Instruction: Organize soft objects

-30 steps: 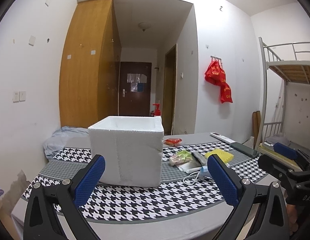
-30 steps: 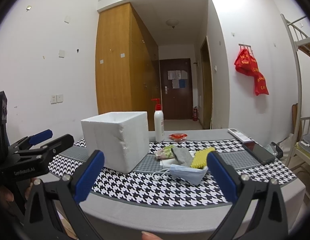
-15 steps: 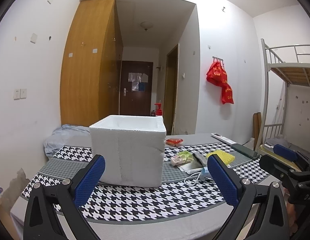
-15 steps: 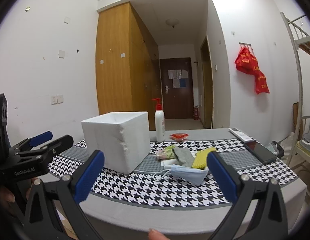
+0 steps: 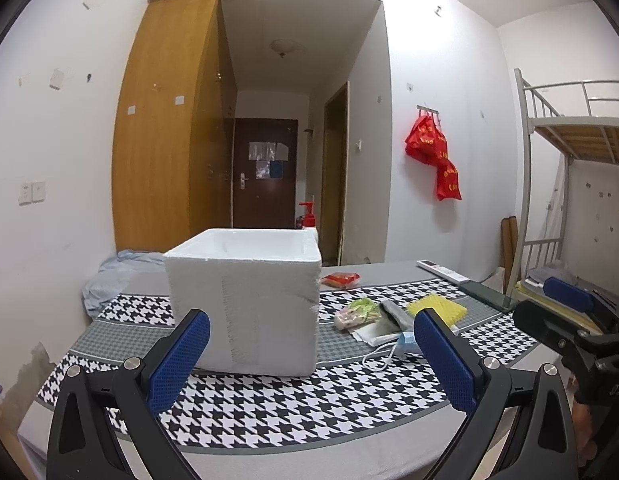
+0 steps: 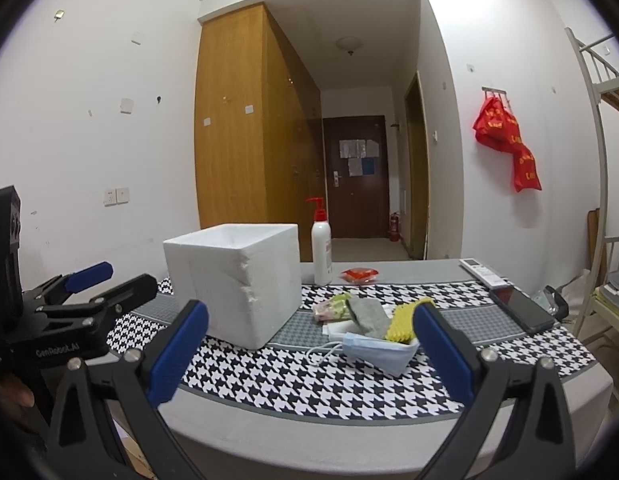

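- Both grippers, left (image 5: 309, 356) and right (image 6: 309, 348), hung before the table, jaws wide and empty.
- The pile of soft things (image 6: 369, 322) lay just right of the foam box (image 6: 237, 280).
- Nothing was picked yet; the next move probably called for reaching the face mask (image 6: 377, 350).

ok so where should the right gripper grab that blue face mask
Pinch the face mask at its raised folded top edge, coming down from above with the open right gripper. It lies slumped at the pile's near end, over a white cable.
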